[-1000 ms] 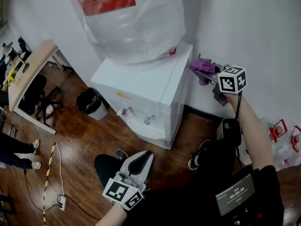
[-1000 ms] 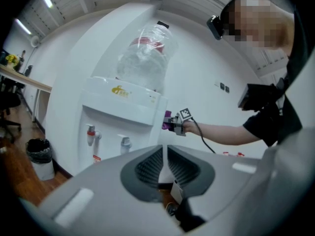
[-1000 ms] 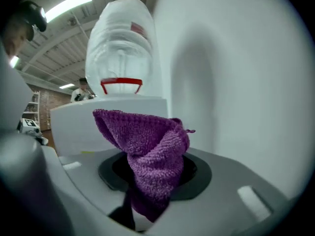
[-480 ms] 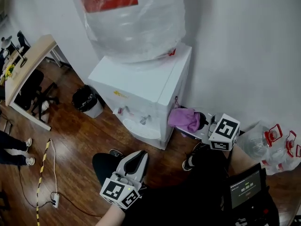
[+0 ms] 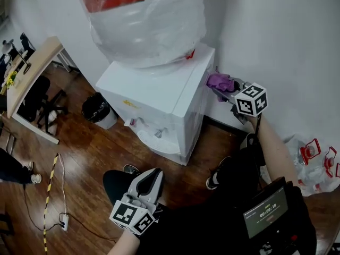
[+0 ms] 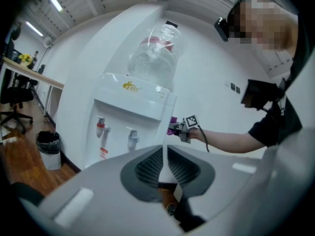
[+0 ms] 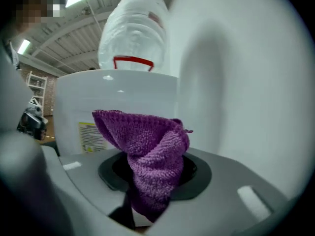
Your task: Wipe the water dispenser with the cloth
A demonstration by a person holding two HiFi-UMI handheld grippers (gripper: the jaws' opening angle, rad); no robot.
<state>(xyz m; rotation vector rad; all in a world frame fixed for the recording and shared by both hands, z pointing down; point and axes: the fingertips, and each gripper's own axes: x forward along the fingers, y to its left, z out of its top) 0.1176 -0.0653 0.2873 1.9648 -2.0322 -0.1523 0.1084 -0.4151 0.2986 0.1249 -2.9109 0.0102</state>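
Note:
The white water dispenser [image 5: 159, 92] stands against the wall with a plastic-wrapped bottle [image 5: 143, 20] on top. My right gripper [image 5: 226, 88] is shut on a purple cloth [image 5: 219, 81], held up against the upper part of the dispenser's right side. In the right gripper view the purple cloth [image 7: 147, 154] bulges up out of the jaws, in front of the dispenser's white side panel [image 7: 106, 104]. My left gripper [image 5: 147, 187] hangs low in front of me, shut and empty. In the left gripper view its jaws meet, facing the dispenser's front [image 6: 133, 112] and two taps.
A black waste bin [image 5: 97, 110] stands left of the dispenser on the wooden floor. A desk [image 5: 29, 73] and chair are at the far left. Empty bottles with red handles [image 5: 313, 153] lie on the floor at the right. A cable and power strip [image 5: 61, 217] lie at the lower left.
My right gripper with the cloth dropped low beside the dispenser's base half a second ago, then rose again to the upper right side. The left gripper has hardly moved.

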